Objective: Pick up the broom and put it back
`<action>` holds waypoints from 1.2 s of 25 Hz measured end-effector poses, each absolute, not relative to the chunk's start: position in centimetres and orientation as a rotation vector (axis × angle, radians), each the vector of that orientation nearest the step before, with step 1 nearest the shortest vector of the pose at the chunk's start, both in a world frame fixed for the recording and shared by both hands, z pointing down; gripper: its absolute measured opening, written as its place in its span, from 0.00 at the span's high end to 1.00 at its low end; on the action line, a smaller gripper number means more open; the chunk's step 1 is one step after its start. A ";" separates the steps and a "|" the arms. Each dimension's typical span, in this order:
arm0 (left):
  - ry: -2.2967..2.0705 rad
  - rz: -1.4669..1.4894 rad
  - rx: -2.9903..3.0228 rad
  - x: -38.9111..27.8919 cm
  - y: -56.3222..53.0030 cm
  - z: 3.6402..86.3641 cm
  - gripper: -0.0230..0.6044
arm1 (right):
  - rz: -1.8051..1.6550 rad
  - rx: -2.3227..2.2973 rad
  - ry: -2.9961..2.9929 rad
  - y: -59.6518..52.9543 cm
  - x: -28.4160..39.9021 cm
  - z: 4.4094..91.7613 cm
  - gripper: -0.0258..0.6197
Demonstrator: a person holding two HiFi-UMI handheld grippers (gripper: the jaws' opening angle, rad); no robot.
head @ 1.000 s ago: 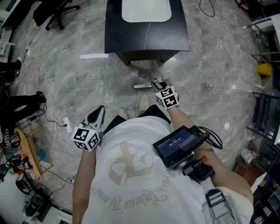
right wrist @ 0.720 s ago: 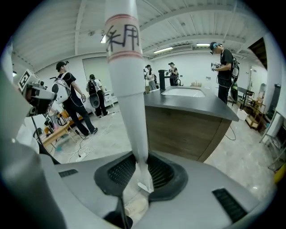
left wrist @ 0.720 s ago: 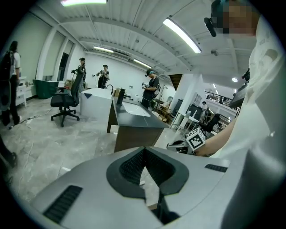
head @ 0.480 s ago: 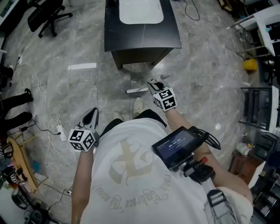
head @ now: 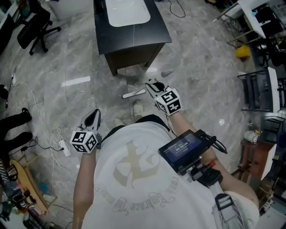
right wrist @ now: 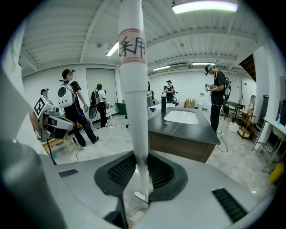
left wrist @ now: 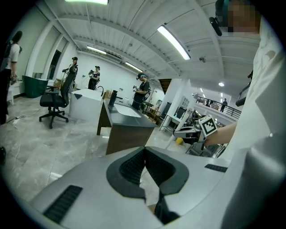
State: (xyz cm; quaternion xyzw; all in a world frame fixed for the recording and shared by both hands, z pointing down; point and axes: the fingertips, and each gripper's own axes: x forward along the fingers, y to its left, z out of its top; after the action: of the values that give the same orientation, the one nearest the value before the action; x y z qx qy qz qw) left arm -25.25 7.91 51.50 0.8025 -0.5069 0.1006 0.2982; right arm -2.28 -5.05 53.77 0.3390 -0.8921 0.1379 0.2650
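The broom shows only as its white handle (head: 133, 94), a short length sticking out to the left of my right gripper (head: 152, 86) above the grey marble floor. In the right gripper view the handle (right wrist: 133, 89) rises straight up from between the jaws, with a red band and printed characters near the top. My right gripper (right wrist: 142, 172) is shut on it. The broom's head is hidden. My left gripper (head: 94, 117) hangs lower left by my body. Its jaws (left wrist: 144, 154) are shut with nothing between them. The right gripper's marker cube (left wrist: 208, 125) appears at the right of the left gripper view.
A black table (head: 129, 40) with a white inset top (head: 127, 11) stands just ahead. An office chair (head: 35, 24) is at far left, and cables with a power strip (head: 62, 145) lie on the floor. Metal racks (head: 263, 89) and a yellow object (head: 243, 51) stand at right. Several people (right wrist: 71, 112) stand farther off.
My right gripper has risen with the broom handle still in its jaws. The left gripper has barely shifted. The table has slid up and left in the head view.
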 end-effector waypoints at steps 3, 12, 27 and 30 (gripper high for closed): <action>-1.306 0.266 2.172 -24.5 8.2 51.2 0.94 | 0.365 0.948 -2.443 -4.0 -2.4 51.7 0.81; -1.255 0.249 2.239 -24.5 8.6 50.4 0.94 | 0.333 0.990 -2.505 -1.7 -3.6 47.9 0.81; -1.279 0.195 2.213 -25.9 12.0 50.7 0.94 | 0.281 0.971 -2.526 1.3 -5.5 45.3 0.81; -1.283 0.198 2.208 -26.5 12.7 51.0 0.95 | 0.267 0.986 -2.527 1.4 -5.7 45.2 0.81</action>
State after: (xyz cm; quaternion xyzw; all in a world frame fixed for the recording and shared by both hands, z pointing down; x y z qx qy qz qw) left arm -26.52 12.66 51.02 0.8259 -0.4801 0.0741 0.2861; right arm -5.72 1.44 45.22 0.3538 -0.9072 0.0958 0.2065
